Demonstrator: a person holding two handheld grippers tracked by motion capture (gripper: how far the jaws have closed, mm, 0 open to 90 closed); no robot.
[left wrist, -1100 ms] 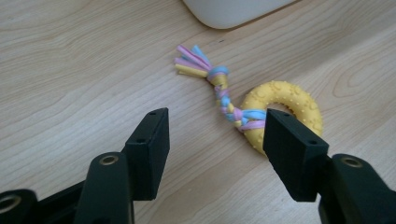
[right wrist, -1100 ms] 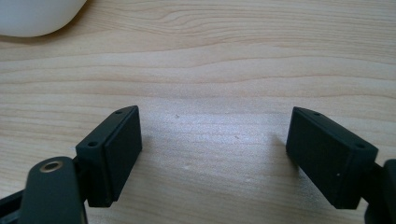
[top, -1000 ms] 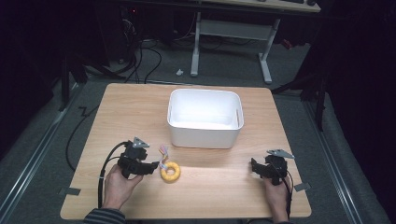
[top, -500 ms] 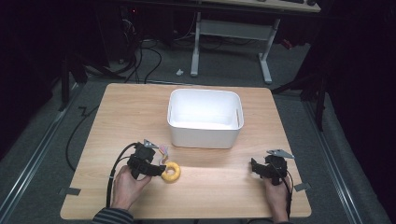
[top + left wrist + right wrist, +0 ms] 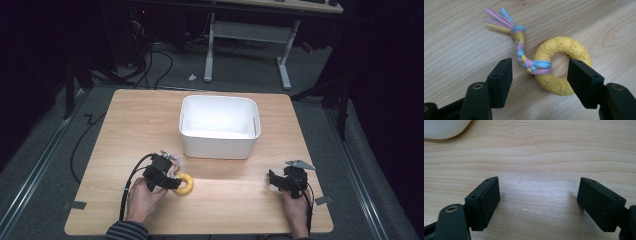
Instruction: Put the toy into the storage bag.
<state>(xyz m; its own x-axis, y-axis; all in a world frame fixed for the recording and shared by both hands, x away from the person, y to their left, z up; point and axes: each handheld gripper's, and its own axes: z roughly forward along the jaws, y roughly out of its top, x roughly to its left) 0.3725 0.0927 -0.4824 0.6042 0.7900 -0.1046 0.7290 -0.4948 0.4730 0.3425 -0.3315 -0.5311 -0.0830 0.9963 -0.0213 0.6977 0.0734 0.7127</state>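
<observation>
Left tool (image 5: 540, 68) agape astride yellow ring toy (image 5: 560, 67), right tool (image 5: 537, 195) agape; light wood table (image 5: 130, 130), grey floor (image 5: 45, 165)

High view sits up above the person's edge of the counter (image 5: 150, 120), looking fwd and down, far enough back to take in the whole top plus floor and a desk frame behind. Left gripper view rides on the left tongs (image 5: 539, 75), aimed steeply down, v. close to the wood. It shares the yellow ring toy (image 5: 560, 68) w/ the high view (image 5: 184, 184). Right gripper view looks along the right tongs (image 5: 537, 202), also close and low; the white bin (image 5: 444, 127) corner at its top left is the one mid-counter in the high view (image 5: 220, 145).
</observation>
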